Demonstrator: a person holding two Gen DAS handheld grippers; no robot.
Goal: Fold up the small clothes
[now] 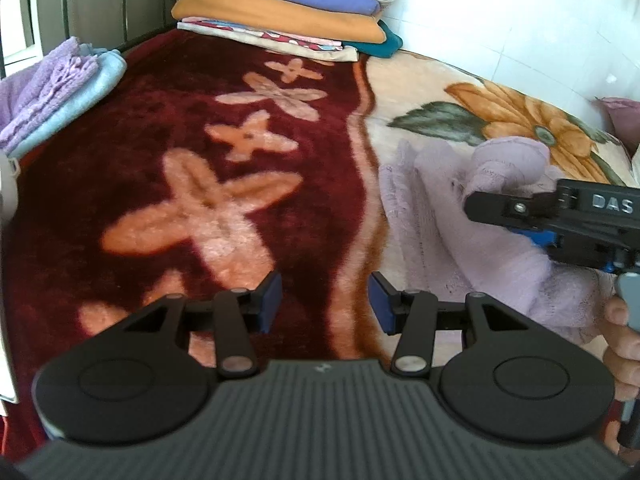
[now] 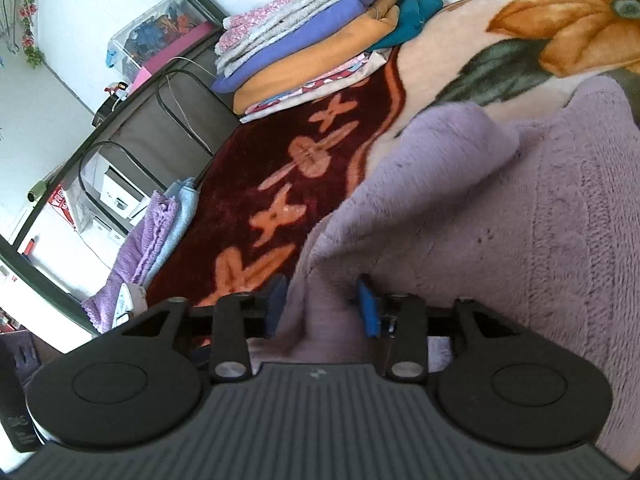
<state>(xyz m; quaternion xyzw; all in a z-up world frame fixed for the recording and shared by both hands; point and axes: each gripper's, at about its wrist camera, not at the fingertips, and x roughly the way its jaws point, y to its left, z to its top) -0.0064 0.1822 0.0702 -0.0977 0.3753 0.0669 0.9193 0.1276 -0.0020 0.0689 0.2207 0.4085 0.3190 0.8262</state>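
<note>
The right gripper has its jaws apart with a fold of the lilac cloth between them; whether the pads press it cannot be told. The left gripper is spread and empty over the blanket, just left of the cloth. The cloth lies on the blanket, well short of the folded stack at the far end.

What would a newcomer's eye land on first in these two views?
Probably the fluffy lilac garment, bunched on the flowered blanket, with a fold lying between the right gripper pads. Next, the stack of folded clothes at the blanket's far end. The left gripper hangs empty over the dark red part.
</note>
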